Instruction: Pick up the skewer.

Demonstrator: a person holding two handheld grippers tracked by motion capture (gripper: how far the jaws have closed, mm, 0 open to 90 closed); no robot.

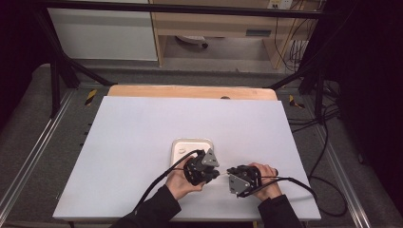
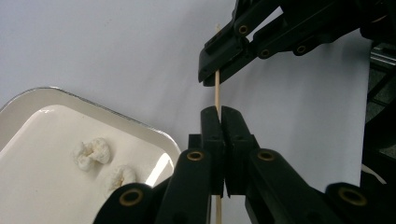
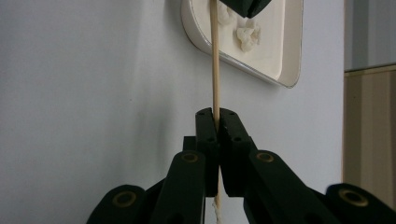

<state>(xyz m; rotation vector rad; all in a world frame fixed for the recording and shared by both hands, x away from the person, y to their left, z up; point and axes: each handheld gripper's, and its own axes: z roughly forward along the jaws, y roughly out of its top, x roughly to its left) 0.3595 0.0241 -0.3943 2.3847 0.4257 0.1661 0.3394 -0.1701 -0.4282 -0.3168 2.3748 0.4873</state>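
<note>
Wooden skewer (image 2: pixel 217 91) ends inside tongs (image 2: pixel 220 112)

Thin wooden skewer (image 2: pixel 217 93), straight, clamped between both grippers above the table.

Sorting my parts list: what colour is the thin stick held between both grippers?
Pale tan wood; the stick shows best in the right gripper view.

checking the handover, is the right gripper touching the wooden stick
Touching. The right gripper view shows the right gripper with jaws shut on the stick, no gap either side.
</note>
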